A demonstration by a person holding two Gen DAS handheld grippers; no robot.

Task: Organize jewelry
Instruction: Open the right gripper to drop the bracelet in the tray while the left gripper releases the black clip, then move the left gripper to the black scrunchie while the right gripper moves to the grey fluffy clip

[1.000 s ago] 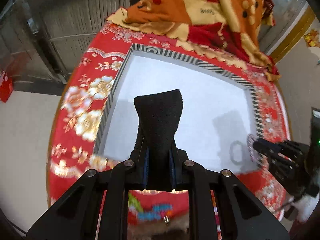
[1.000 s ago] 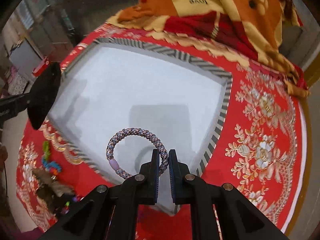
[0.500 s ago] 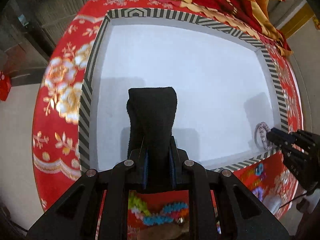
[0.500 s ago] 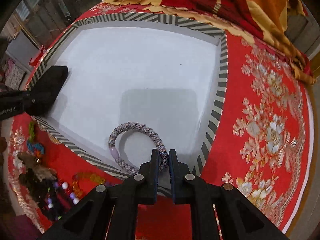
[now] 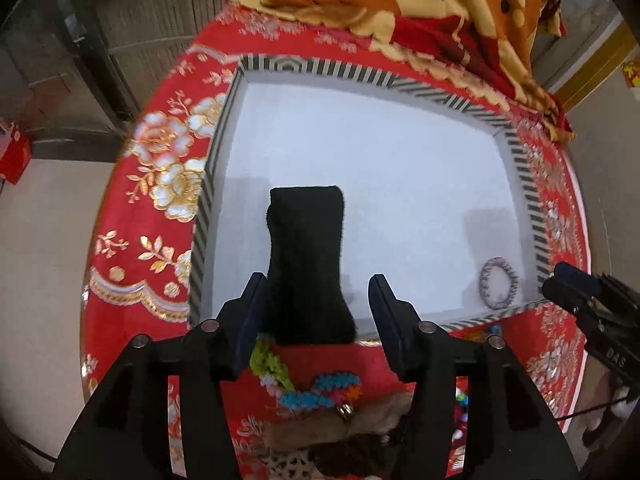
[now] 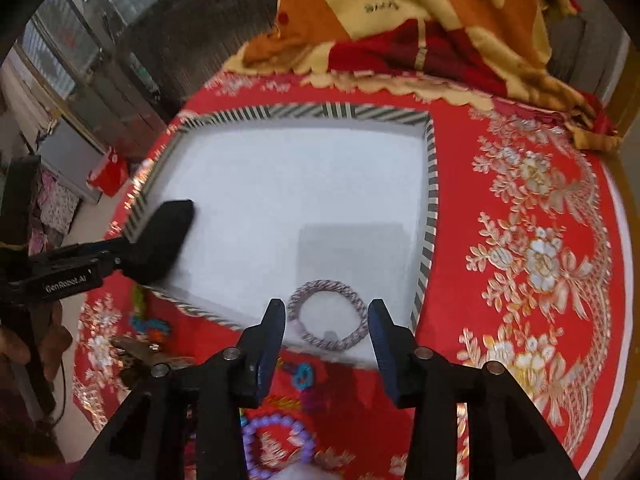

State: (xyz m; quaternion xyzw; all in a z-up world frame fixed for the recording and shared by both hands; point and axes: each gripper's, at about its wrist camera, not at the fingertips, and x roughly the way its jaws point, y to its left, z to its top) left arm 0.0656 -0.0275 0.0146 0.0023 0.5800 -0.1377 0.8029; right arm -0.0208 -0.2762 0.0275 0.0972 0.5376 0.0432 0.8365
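Inside the tray (image 6: 430, 184), at its near right corner, your braided bracelet (image 6: 327, 326) already lies flat on the white floor, just in front of your right gripper (image 6: 326, 330). That gripper's fingers are spread wide and touch nothing; the bracelet sits between and beyond their tips, free of them. From the left camera the same bracelet (image 5: 499, 283) shows tucked against the striped rim (image 5: 524, 184).

Your left gripper (image 5: 316, 300) is spread as well. The black cloth piece (image 5: 308, 264) stands between its fingers, and the right finger is clearly apart from it. Whether the left finger touches it I cannot tell. The cloth's lower end lies over the near rim and its top reaches across the tray's floor, so it looks placed or nearly so, though it may lean on the rim rather than lie flat.

So I judge that you have two pieces in the tray, and most of the work is still ahead. On the red tablecloth (image 6: 520, 264) in front of the tray lie a colourful beaded string (image 5: 316, 394), a purple bead bracelet (image 6: 276, 442), a small blue piece (image 6: 302, 374) and a brownish tangle (image 5: 360, 424) that I cannot make out. Those look to be yours to bring in next, with plenty of bare tray floor left.
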